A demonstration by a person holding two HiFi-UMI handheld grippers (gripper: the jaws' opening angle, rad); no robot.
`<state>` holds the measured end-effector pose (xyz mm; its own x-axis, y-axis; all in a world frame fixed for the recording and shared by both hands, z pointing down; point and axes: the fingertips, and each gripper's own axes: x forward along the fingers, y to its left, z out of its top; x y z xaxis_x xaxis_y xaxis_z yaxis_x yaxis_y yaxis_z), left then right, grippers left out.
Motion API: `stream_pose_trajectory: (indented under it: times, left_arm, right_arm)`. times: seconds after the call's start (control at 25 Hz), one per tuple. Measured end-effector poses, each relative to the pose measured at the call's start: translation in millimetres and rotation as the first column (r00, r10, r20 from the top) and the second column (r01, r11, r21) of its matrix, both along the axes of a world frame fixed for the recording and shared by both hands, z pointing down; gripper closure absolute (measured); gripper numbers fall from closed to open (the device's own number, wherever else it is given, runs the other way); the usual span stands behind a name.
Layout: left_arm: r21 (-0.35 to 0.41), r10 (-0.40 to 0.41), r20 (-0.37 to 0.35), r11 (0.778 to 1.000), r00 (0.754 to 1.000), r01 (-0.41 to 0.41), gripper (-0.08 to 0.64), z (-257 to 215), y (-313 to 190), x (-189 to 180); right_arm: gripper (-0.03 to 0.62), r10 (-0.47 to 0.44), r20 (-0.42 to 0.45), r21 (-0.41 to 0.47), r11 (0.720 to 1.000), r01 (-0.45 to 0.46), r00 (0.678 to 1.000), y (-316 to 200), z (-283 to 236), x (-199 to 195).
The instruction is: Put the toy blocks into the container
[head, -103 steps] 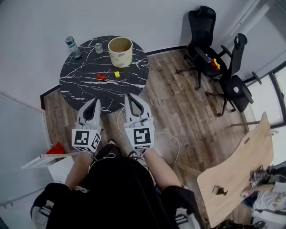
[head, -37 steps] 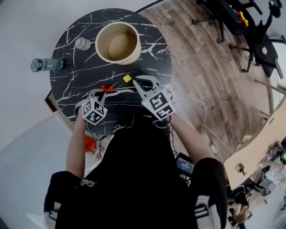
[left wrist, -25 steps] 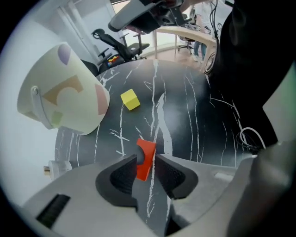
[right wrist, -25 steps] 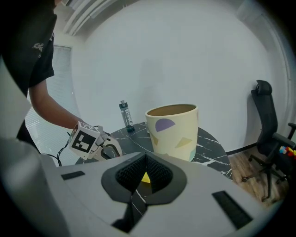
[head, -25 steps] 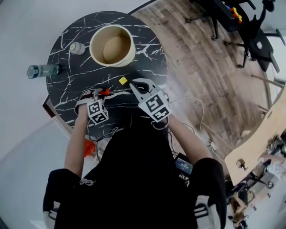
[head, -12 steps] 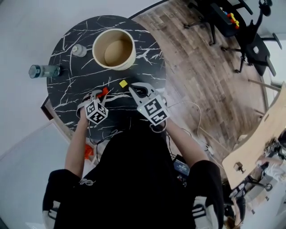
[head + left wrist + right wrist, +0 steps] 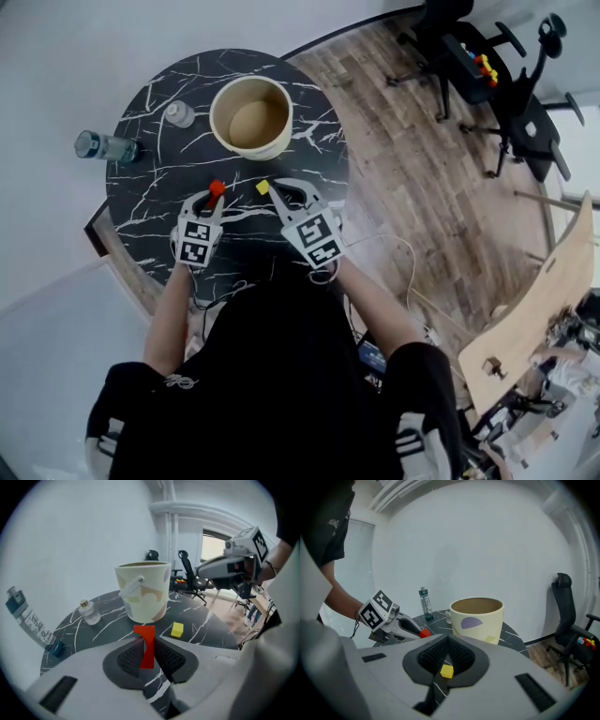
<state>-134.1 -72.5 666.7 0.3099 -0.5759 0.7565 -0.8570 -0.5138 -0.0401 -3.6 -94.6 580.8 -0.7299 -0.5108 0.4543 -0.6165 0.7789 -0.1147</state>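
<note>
In the head view, the left claw (image 7: 215, 194) held the red block (image 7: 217, 187) over the black marbled bench (image 7: 155, 178), short of the cream container (image 7: 251, 117). The right claw (image 7: 273, 187) had its tips just beside the yellow block (image 7: 263, 187). A bottle (image 7: 105, 147) and a small jar (image 7: 178, 114) stood near the far edge. Office chairs (image 7: 487, 75) stood on the wooden floor (image 7: 422, 216).

In the left gripper view, the jaws pinched the upright block low down. It probably needed lifting clear of the rim and releasing only over the mouth.

In the right gripper view, the jaws were closed on nothing, and the yellow block lay on the bench beneath them.
</note>
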Motion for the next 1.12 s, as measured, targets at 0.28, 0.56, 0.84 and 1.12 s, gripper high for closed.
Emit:
stream_pose_trajectory:
  times: [0.28, 0.56, 0.84, 1.12]
  left_arm:
    - [0.139, -0.121, -0.124, 0.981, 0.985, 0.138, 0.494, -57.1, -15.9, -0.6]
    - [0.287, -0.152, -0.211, 0.935, 0.966, 0.210, 0.494, -124.4, -41.6, 12.2]
    - [0.360, -0.118, -0.281, 0.907, 0.952, 0.219, 0.494, -169.9, -70.1, 33.9]
    - [0.362, -0.062, -0.286, 0.917, 0.956, 0.168, 0.494, -172.2, -98.9, 64.3]
  right_arm:
    - [0.595, 0.033, 0.026, 0.041, 0.999, -0.034, 0.999, -3.0, -16.5, -3.5]
    - [0.595, 0.029, 0.044, 0.107, 0.994, -0.033, 0.999, -10.7, -39.3, -7.6]
    - [0.595, 0.054, 0.073, 0.156, 0.986, -0.065, 0.996, -27.6, -67.0, 0.6]
    - [0.595, 0.076, 0.086, 0.162, 0.983, -0.089, 0.993, -39.1, -74.1, 17.7]
